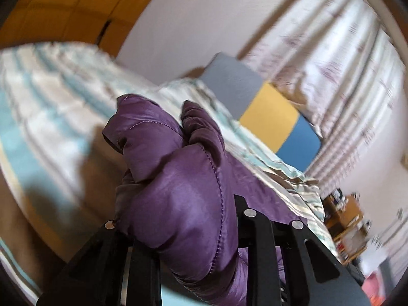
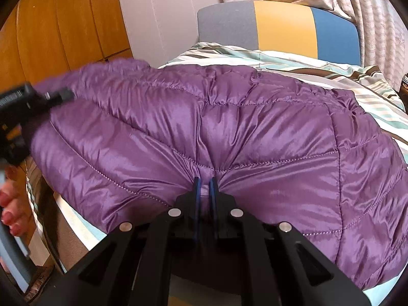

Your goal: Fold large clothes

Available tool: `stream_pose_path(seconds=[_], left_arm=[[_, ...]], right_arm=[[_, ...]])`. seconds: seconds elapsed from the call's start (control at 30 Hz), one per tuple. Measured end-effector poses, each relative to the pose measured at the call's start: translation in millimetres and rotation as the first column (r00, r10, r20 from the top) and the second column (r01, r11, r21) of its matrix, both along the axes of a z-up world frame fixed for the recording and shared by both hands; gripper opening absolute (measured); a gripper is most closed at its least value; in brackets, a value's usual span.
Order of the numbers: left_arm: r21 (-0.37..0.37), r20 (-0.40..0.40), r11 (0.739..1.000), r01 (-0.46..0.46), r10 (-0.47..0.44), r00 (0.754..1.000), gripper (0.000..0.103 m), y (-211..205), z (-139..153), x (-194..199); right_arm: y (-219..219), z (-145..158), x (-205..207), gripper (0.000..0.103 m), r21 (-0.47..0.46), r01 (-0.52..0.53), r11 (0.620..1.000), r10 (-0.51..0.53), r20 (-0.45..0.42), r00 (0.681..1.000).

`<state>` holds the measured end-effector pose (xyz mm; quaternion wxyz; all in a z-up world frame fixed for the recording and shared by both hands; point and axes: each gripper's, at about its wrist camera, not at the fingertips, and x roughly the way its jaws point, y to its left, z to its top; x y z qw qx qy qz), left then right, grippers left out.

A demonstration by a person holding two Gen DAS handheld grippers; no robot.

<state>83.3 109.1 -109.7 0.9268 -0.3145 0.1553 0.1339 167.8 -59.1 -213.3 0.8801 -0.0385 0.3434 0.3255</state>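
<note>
A purple quilted puffer jacket [image 2: 229, 132] lies spread over the striped bed. My right gripper [image 2: 205, 186] is shut on a pinch of the jacket's near edge, its blue pads close together on the fabric. In the left wrist view a bunched fold of the same jacket [image 1: 178, 178] fills the space between the jaws and hides the fingertips of my left gripper [image 1: 178, 219], which is shut on it and holds it above the bed. The left gripper's body also shows at the left edge of the right wrist view [image 2: 23, 117], blurred.
The bed has a white, teal and brown striped cover [image 1: 51, 97]. A grey, yellow and blue headboard [image 2: 280, 28] stands at the far end, with curtains [image 2: 369, 7] behind. A wooden wardrobe [image 2: 63, 25] is at the left. A cluttered wooden shelf [image 1: 346, 219] stands beside the bed.
</note>
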Motion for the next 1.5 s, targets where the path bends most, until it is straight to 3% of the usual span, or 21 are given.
stream_pose_path(seconds=[0.03,0.1,0.2,0.27,0.33,0.4,0.47,0.53,0.6,0.73,0.97,1.5], left_arm=[[0.034,0.006,0.999,0.01,-0.011,1.0,0.025,-6,5,1],[0.179,0.0,0.983,0.04,-0.041,0.999,0.025,-27,18,6],[0.37,-0.026,0.925,0.089,-0.086,0.996,0.025,-57,30,15],[0.416,-0.031,0.902,0.115,-0.113,0.993,0.025,-68,34,18],[0.428,-0.034,0.894,0.131,-0.128,0.991,0.025,-73,37,21],[0.446,-0.045,0.884,0.142,-0.136,0.99,0.025,-76,40,23],[0.457,-0.055,0.876,0.153,-0.144,0.988,0.025,-79,43,27],[0.47,-0.065,0.868,0.161,-0.148,0.987,0.025,-83,46,30],[0.491,-0.075,0.854,0.175,-0.159,0.984,0.025,-90,48,33],[0.544,-0.085,0.813,0.208,-0.193,0.978,0.025,-108,54,41],[0.589,-0.111,0.764,0.263,-0.245,0.963,0.025,-138,55,54],[0.631,-0.184,0.648,0.426,-0.408,0.894,0.025,-220,37,87]], right_arm=[[-1,0,0,0.006,0.003,0.002,1.0,-0.002,-0.002,1.0],[-3,1,0,0.006,0.014,0.004,1.0,-0.004,-0.005,1.0],[-10,2,3,0.007,0.06,0.005,0.998,-0.003,-0.04,0.999],[-14,3,5,0.007,0.08,0.007,0.997,-0.002,-0.06,0.998],[-20,9,5,0.011,0.097,0.009,0.995,-0.002,-0.076,0.997],[-31,19,3,0.034,0.128,0.026,0.991,-0.017,-0.072,0.997],[-51,32,-1,0.04,0.149,0.071,0.986,-0.067,-0.027,0.997],[-70,42,-3,0.042,0.108,0.145,0.984,-0.148,0.021,0.989],[-95,46,-1,0.058,0.069,0.253,0.965,-0.256,0.039,0.966],[-149,50,4,0.066,0.039,0.447,0.894,-0.449,0.05,0.892],[-197,37,24,0.067,-0.086,0.615,0.784,-0.609,0.083,0.789],[-218,27,30,0.067,-0.195,0.689,0.698,-0.669,0.165,0.725]])
